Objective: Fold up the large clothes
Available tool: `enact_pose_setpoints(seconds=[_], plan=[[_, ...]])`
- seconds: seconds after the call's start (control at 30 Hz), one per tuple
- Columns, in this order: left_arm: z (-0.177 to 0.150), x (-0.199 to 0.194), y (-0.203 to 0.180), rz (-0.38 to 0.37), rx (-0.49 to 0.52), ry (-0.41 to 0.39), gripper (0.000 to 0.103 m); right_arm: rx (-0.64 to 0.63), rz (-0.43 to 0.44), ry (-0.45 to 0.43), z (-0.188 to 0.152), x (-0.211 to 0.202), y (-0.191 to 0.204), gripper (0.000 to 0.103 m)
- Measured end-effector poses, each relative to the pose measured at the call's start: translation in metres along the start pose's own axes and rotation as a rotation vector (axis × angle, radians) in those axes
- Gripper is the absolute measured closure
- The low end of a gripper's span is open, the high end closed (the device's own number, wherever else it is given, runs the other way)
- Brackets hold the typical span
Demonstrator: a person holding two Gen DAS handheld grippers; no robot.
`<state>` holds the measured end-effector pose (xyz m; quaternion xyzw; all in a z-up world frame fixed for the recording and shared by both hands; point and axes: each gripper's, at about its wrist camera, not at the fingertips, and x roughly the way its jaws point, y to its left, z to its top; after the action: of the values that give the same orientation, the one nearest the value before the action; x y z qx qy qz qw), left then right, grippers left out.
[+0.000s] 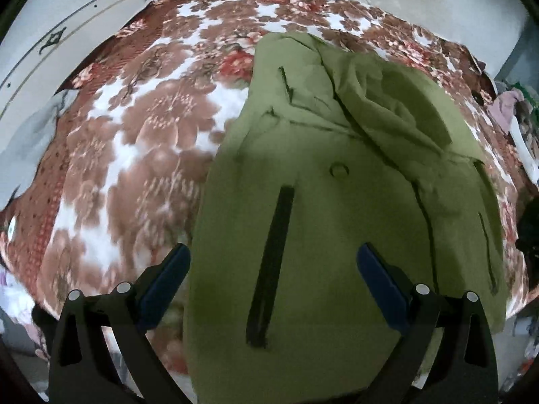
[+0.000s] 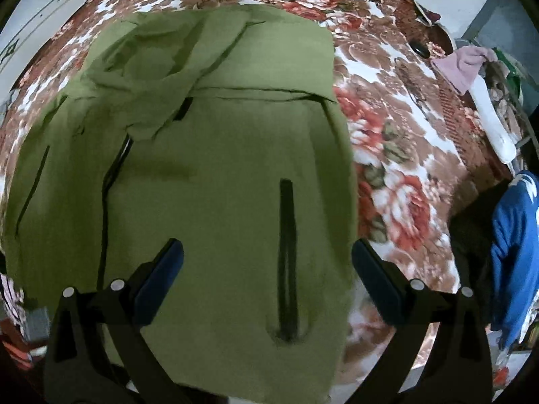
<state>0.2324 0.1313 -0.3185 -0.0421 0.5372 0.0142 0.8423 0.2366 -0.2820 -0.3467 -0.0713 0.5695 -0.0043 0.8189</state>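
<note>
An olive-green hooded jacket (image 1: 337, 222) lies front up on a floral bedspread (image 1: 134, 155), with its hood crumpled at the far end and both sleeves folded in over the chest. Dark pocket zippers (image 1: 269, 262) run along its front. My left gripper (image 1: 273, 262) hovers open over the jacket's near left part, its blue-padded fingers straddling the left pocket zipper and holding nothing. In the right wrist view the same jacket (image 2: 209, 181) fills the centre. My right gripper (image 2: 267, 259) stands open above its near right part, astride the right pocket zipper (image 2: 287, 259).
The floral bedspread (image 2: 397, 155) extends bare to the right of the jacket and to its left. A pink cloth (image 2: 461, 64) and other clutter lie at the bed's far right corner. A blue garment (image 2: 515, 245) hangs at the right. A white wall panel (image 1: 50, 54) stands beyond the bed.
</note>
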Motion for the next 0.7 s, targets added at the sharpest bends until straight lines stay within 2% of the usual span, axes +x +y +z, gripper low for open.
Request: enact_pose_setpoints(seconds=[0.13, 0.2, 0.23, 0.33, 0.4, 0.53, 0.57, 0.63, 0.7], plan=[[-0.037, -0.005, 0.006, 0.002, -0.003, 0.056, 0.006, 0.000, -0.009, 0.027, -0.032, 0.005, -0.010, 0.005], [-0.062, -0.003, 0.017, -0.036, -0.024, 0.106, 0.006, 0.023, -0.027, 0.079, -0.050, 0.017, -0.019, 0.005], [-0.073, -0.003, 0.022, -0.052, -0.029, 0.133, 0.006, 0.050, -0.026, 0.114, -0.060, 0.021, -0.026, 0.005], [-0.107, -0.003, 0.041, -0.033, -0.036, 0.215, 0.007, 0.136, -0.013, 0.154, -0.088, 0.024, -0.045, 0.005], [-0.128, -0.002, 0.060, -0.029, -0.074, 0.255, 0.007, 0.159, 0.005, 0.198, -0.107, 0.033, -0.055, 0.005], [-0.150, 0.019, 0.085, -0.068, -0.146, 0.304, 0.008, 0.174, -0.020, 0.226, -0.139, 0.043, -0.074, 0.005], [-0.154, 0.029, 0.089, -0.081, -0.159, 0.318, 0.010, 0.195, -0.004, 0.233, -0.146, 0.046, -0.078, 0.005], [-0.158, 0.042, 0.093, -0.125, -0.179, 0.337, 0.035, 0.226, 0.039, 0.263, -0.156, 0.055, -0.083, 0.005], [-0.161, 0.056, 0.093, -0.206, -0.177, 0.352, 0.042, 0.260, 0.095, 0.279, -0.161, 0.062, -0.084, 0.005]])
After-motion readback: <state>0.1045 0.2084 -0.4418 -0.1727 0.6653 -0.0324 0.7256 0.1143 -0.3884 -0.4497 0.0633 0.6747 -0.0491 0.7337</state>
